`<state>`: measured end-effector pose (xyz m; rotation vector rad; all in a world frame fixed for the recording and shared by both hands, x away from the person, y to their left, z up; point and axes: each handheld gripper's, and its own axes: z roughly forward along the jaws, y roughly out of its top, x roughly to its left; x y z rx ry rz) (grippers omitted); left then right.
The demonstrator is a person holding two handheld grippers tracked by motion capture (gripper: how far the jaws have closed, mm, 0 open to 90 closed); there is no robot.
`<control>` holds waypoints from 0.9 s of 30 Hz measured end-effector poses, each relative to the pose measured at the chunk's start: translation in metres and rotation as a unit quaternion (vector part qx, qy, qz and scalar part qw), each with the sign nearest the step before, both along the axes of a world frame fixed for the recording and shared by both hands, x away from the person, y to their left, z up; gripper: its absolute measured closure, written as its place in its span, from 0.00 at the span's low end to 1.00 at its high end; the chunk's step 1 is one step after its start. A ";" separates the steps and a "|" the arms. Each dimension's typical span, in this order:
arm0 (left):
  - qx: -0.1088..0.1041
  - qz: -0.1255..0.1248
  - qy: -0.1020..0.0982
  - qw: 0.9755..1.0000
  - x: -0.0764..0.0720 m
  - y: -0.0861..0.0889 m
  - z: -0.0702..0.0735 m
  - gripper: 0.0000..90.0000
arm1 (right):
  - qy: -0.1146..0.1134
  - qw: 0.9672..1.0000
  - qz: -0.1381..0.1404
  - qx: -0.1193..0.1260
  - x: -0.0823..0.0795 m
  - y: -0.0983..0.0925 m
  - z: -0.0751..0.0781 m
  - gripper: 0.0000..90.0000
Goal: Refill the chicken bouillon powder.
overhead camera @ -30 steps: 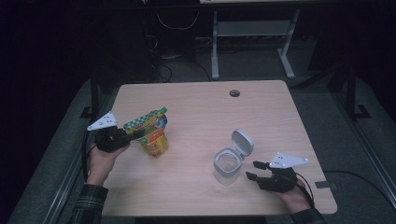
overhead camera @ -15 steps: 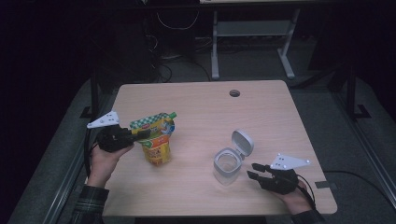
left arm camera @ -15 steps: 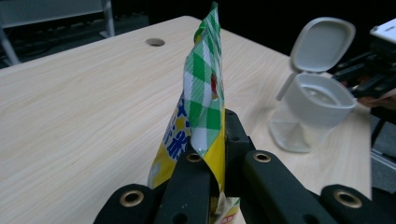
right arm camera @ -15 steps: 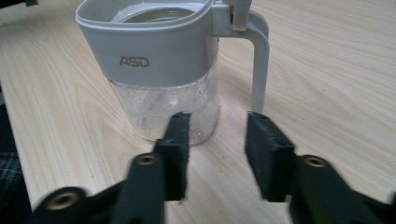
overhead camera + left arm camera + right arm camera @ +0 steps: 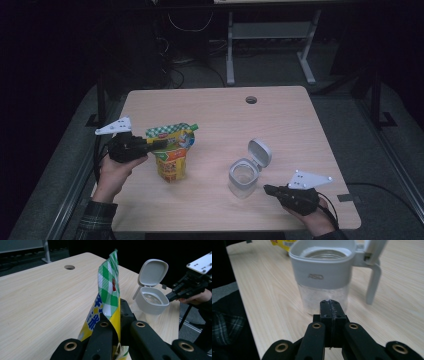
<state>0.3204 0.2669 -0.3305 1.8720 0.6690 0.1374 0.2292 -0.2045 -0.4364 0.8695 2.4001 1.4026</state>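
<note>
High view: the left gripper (image 5: 159,145) pinches the top edge of the green-and-yellow refill pouch (image 5: 172,154), which now hangs just above the table (image 5: 210,107), having been lifted and carried a little toward the middle compared with a second ago, when it sat lower and closer to the left edge. The right gripper (image 5: 267,189) lies just beside the clear storage jar (image 5: 243,176), whose grey flip lid (image 5: 260,151) stands open. Its jaws have just been closing and now press together on nothing, their tips just short of the jar's wall in the right gripper view. The jar stands at the table's right front, well apart from the pouch. I judge the pouch is being brought over for pouring, while the jar is not yet braced.
</note>
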 end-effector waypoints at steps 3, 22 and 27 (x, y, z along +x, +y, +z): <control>-0.001 -0.006 0.003 1.000 -0.001 -0.005 0.003 1.00 | -0.001 1.000 0.006 0.004 -0.001 0.004 0.002 1.00; -0.017 -0.075 -0.022 0.997 -0.006 -0.036 0.023 1.00 | -0.025 0.998 0.041 0.037 0.008 0.037 0.027 1.00; -0.022 -0.083 -0.020 0.996 -0.005 -0.040 0.024 1.00 | -0.026 0.997 0.050 0.043 0.011 0.043 0.029 1.00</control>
